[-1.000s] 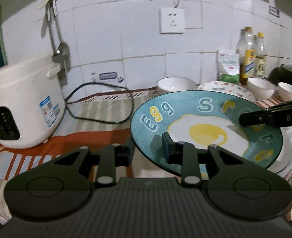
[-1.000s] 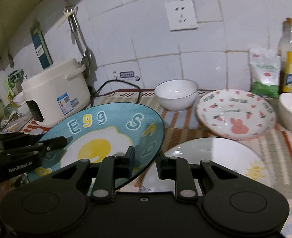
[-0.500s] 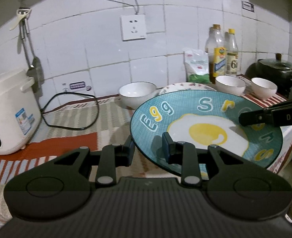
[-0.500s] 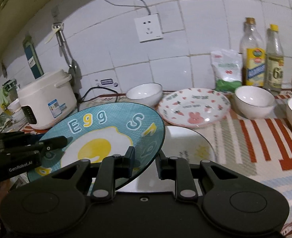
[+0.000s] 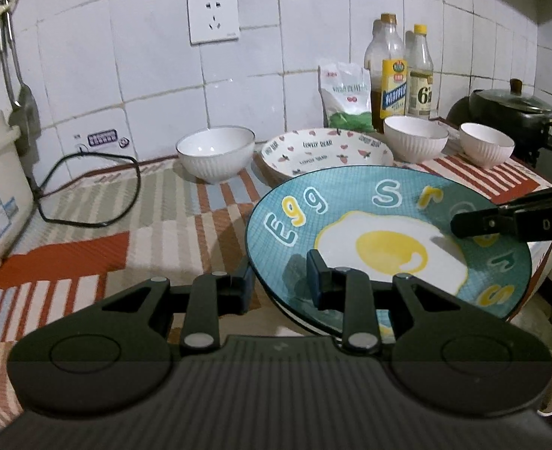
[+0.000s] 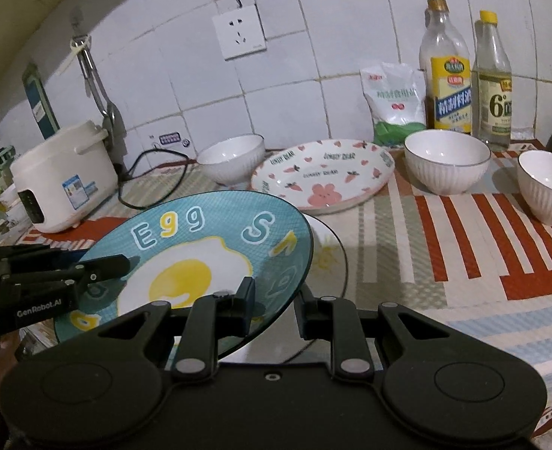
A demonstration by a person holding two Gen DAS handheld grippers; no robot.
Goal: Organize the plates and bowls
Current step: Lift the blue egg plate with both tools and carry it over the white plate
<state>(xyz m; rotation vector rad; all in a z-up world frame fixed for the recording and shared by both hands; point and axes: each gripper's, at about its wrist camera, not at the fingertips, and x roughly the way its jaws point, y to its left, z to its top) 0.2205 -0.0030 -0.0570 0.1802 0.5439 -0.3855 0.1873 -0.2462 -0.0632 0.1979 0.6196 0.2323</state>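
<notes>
A blue egg plate (image 5: 381, 225) is held in the air by both grippers, one on each side of its rim. My left gripper (image 5: 279, 281) is shut on its left rim. My right gripper (image 6: 274, 305) is shut on its right rim; it also shows in the left wrist view (image 5: 478, 221). Under the blue plate lies a white plate (image 6: 326, 258) with a sun drawing. Behind it sits a pink-patterned plate (image 6: 324, 176). Three white ribbed bowls (image 6: 233, 157) (image 6: 446, 159) (image 6: 548, 183) stand on the counter.
A white rice cooker (image 6: 64, 180) stands at the left with its black cord (image 5: 88, 187). A bag (image 6: 394, 103) and two bottles (image 6: 450, 71) (image 6: 495, 82) stand against the tiled wall. A dark pot (image 5: 508, 108) is at far right. A striped cloth (image 6: 463, 243) covers the counter.
Both grippers have carried the blue plate to the right along the counter. The rice cooker has slid toward the left edge and the two right bowls have come into view.
</notes>
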